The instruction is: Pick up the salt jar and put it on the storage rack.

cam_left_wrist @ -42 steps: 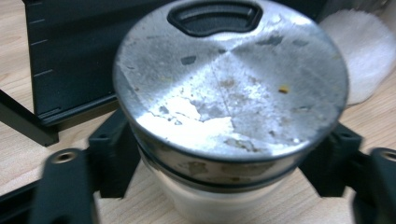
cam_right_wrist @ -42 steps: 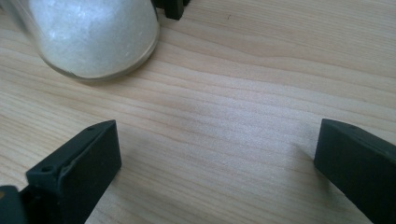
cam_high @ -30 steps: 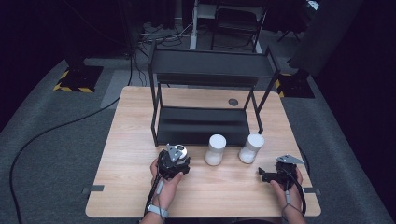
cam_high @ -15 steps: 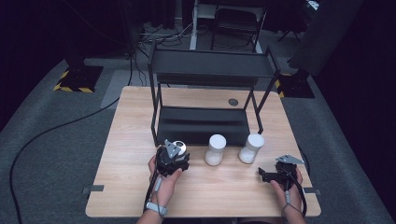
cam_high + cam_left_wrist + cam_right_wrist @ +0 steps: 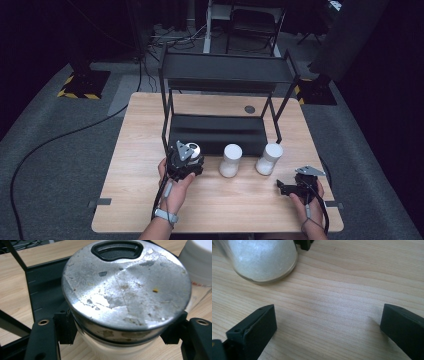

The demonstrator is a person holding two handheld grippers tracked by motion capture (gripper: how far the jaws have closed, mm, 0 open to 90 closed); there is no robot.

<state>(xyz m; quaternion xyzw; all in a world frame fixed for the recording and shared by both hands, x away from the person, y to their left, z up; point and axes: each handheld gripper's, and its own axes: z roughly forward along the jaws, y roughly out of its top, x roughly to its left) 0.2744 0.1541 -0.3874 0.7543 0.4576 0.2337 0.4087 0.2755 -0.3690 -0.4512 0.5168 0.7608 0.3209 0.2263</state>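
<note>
A jar (image 5: 125, 287) with a worn silver lid and white contents sits between the jaws of my left gripper (image 5: 122, 332), which is shut on it just under the lid. In the high view the left gripper (image 5: 187, 156) holds this jar (image 5: 194, 148) off the table, in front of the left end of the black rack's lower shelf (image 5: 215, 131). At the table's front right, my right gripper (image 5: 281, 187) rests low and open. Its jaws (image 5: 328, 325) stand wide apart over bare wood, with a jar of white powder (image 5: 262, 257) a short way ahead.
Two white-filled jars (image 5: 231, 160) (image 5: 269, 159) stand on the wooden table (image 5: 135, 150) in front of the two-tier black rack (image 5: 225, 70). A small dark disc (image 5: 249, 109) lies behind the rack. Cables run over the floor on the left.
The left gripper has lifted the jar off the table and carried it slightly toward the rack. The right gripper has stayed still.
</note>
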